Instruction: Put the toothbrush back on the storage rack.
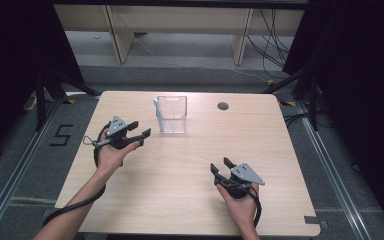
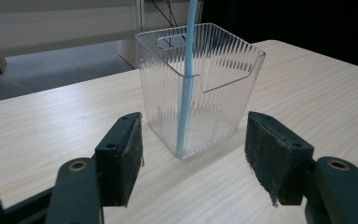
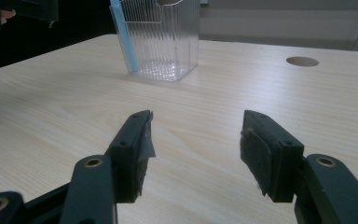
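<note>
Your left gripper [image 1: 139, 129] is spread wide with nothing between its jaws, held just above the table [image 1: 180, 200] in your left hand [image 1: 111, 152]. Straight ahead of it and near, a little past its fingertips, stands the clear ribbed container [image 1: 172, 114], upright on the wood. In the left gripper view the container [image 2: 199, 88] sits squarely in the gap between the two black jaws but beyond them, not touched by either pad [image 2: 133, 158]. A pale blue stick [image 2: 186, 79] leans inside the container, along the corner that faces your left gripper, its top rising above the rim.

Your right gripper [image 1: 222, 165] is also spread wide and empty, held in your right hand [image 1: 241, 200] over bare table. From it the container lies well apart, ahead and off to the left of its jaws. In the right gripper view the container [image 3: 161, 37] stands far beyond the left jaw, with the blue stick [image 3: 123, 35] on its left edge, and the wood between the two pads [image 3: 256, 151] carries nothing. A round hole in the tabletop [image 3: 302, 61] lies ahead and to the right of the right jaw, far off; in the high view that hole [image 1: 223, 106] is just to the right of the container
</note>
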`<state>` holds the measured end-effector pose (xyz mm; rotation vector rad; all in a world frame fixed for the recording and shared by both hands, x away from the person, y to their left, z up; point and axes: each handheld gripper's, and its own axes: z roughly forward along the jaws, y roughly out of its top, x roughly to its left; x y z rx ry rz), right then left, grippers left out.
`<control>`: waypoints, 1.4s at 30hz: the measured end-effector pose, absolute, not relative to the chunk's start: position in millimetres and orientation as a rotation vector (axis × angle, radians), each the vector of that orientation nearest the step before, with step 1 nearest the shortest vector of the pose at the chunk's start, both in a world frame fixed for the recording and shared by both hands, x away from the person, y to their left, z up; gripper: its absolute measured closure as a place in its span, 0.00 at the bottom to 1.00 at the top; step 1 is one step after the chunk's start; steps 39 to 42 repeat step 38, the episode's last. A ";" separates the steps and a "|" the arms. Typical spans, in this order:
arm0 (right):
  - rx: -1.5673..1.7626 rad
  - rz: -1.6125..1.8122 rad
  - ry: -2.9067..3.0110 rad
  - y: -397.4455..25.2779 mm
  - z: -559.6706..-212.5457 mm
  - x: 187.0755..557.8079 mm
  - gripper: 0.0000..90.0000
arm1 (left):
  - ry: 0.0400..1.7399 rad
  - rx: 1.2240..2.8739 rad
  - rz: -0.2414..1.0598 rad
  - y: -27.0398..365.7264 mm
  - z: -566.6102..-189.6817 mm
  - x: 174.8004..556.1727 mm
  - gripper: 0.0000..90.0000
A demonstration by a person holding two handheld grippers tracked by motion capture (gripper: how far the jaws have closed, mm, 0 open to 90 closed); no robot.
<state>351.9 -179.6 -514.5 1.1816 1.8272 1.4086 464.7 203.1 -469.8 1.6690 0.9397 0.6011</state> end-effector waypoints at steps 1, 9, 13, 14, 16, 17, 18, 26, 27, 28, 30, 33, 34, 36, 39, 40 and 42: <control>1.198 1.423 1.821 -178.3 -514.8 351.0 0.49 | 0.941 1.666 0.601 203.9 -469.9 462.8 0.40; 1.184 1.416 1.829 -179.3 -514.6 351.9 0.49 | 0.933 1.672 0.600 208.9 -472.7 446.7 0.40; 1.185 1.436 1.818 -178.5 -515.5 352.0 0.49 | 0.930 1.682 0.602 211.5 -478.2 435.8 0.40; 1.194 1.421 1.823 -178.6 -515.0 351.2 0.49 | 0.927 1.688 0.600 212.6 -479.8 432.9 0.40; 1.189 1.423 1.827 -178.9 -514.9 351.2 0.49 | 0.923 1.689 0.606 215.1 -483.4 426.9 0.40; 1.181 1.439 1.821 -178.5 -515.4 351.9 0.49 | 0.923 1.689 0.606 215.1 -483.4 426.9 0.40; 1.180 1.446 1.816 -178.2 -515.6 352.2 0.49 | 0.925 1.691 0.608 217.9 -487.4 420.3 0.40; 1.152 1.432 1.832 -178.9 -516.3 353.7 0.49 | 0.910 1.678 0.608 229.8 -499.6 396.5 0.40; 1.146 1.424 1.829 -179.0 -516.4 353.8 0.49 | 0.911 1.676 0.615 230.7 -500.8 393.6 0.40; 1.148 1.410 1.829 -179.3 -516.0 353.4 0.49 | 0.907 1.670 0.617 231.4 -502.3 391.1 0.40; 1.148 1.413 1.829 -179.1 -516.0 353.4 0.49 | 0.902 1.666 0.618 232.2 -504.1 389.0 0.40; 1.142 1.415 1.826 -179.3 -516.2 353.6 0.49 | 0.909 1.643 0.613 235.3 -510.5 379.5 0.40; 1.142 1.416 1.826 -179.3 -516.1 353.6 0.49 | 0.909 1.643 0.613 235.3 -510.5 379.5 0.40; 1.136 1.418 1.825 -179.7 -516.0 354.0 0.49 | 0.905 1.612 0.612 236.8 -515.3 375.7 0.40; 1.139 1.425 1.822 -179.4 -516.0 354.1 0.49 | 0.915 1.624 0.615 237.9 -515.5 373.8 0.40; 1.139 1.425 1.822 -179.4 -516.0 354.1 0.49 | 0.915 1.624 0.615 237.9 -515.5 373.8 0.40; 1.139 1.425 1.822 -179.4 -516.0 354.1 0.49 | 0.915 1.624 0.615 237.9 -515.5 373.8 0.40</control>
